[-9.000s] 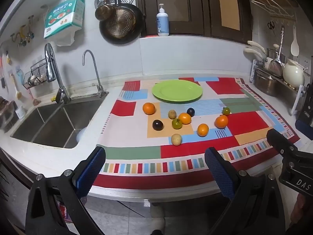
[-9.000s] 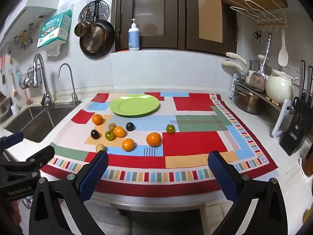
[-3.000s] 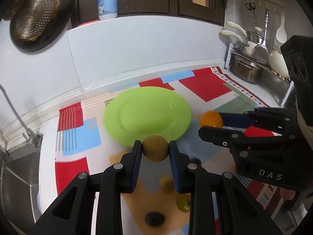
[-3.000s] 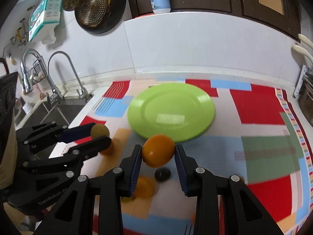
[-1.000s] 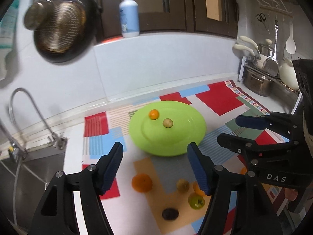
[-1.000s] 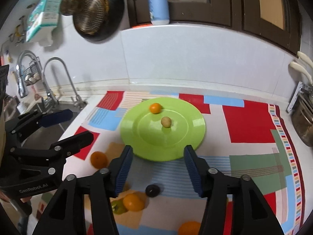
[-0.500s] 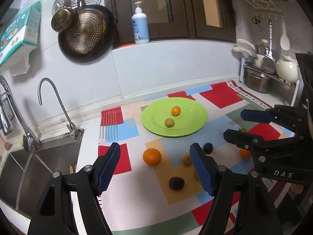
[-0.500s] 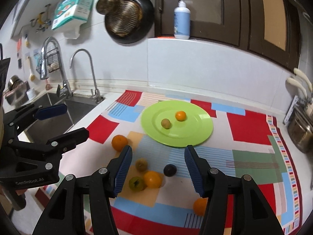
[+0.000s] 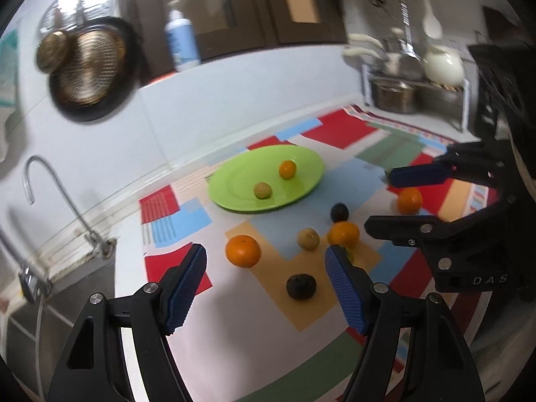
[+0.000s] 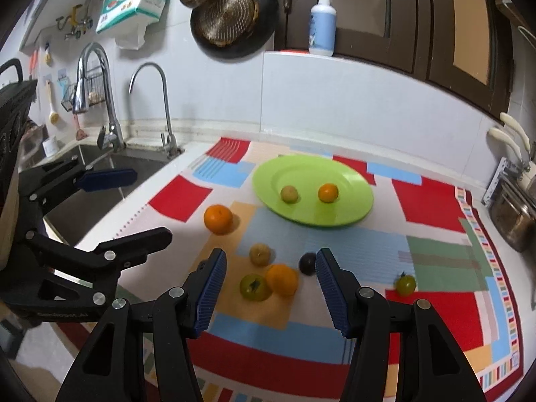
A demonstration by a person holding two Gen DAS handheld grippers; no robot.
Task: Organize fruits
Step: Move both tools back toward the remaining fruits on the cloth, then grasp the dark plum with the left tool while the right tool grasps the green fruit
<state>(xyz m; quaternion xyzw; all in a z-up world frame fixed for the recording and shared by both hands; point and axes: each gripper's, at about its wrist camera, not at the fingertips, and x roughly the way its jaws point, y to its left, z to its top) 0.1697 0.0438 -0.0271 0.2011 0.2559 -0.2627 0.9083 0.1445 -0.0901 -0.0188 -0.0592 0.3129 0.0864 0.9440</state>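
A green plate (image 9: 234, 181) (image 10: 351, 207) at the back of the patchwork mat holds a small orange (image 10: 328, 192) and a yellowish fruit (image 10: 289, 194). Loose on the mat lie an orange (image 9: 243, 250), a tan fruit (image 9: 308, 239), another orange (image 10: 282, 279), a green tomato (image 10: 254, 287) and dark fruits (image 9: 300, 286) (image 10: 307, 263). My left gripper (image 9: 264, 258) hovers open and empty over the near fruits. My right gripper (image 10: 270, 261) is open and empty above the orange and green tomato.
A sink with taps (image 10: 152, 107) lies left of the mat. A third orange (image 9: 409, 200) and a second green tomato (image 10: 406, 284) sit on the mat's right side. Pots and a rack (image 10: 512, 214) stand at the right wall. A pan (image 10: 231, 16) hangs behind.
Both grippers have drawn back from the plate and sunk toward the loose fruits on the near mat. Both stay empty; the two fruits remain on the plate.
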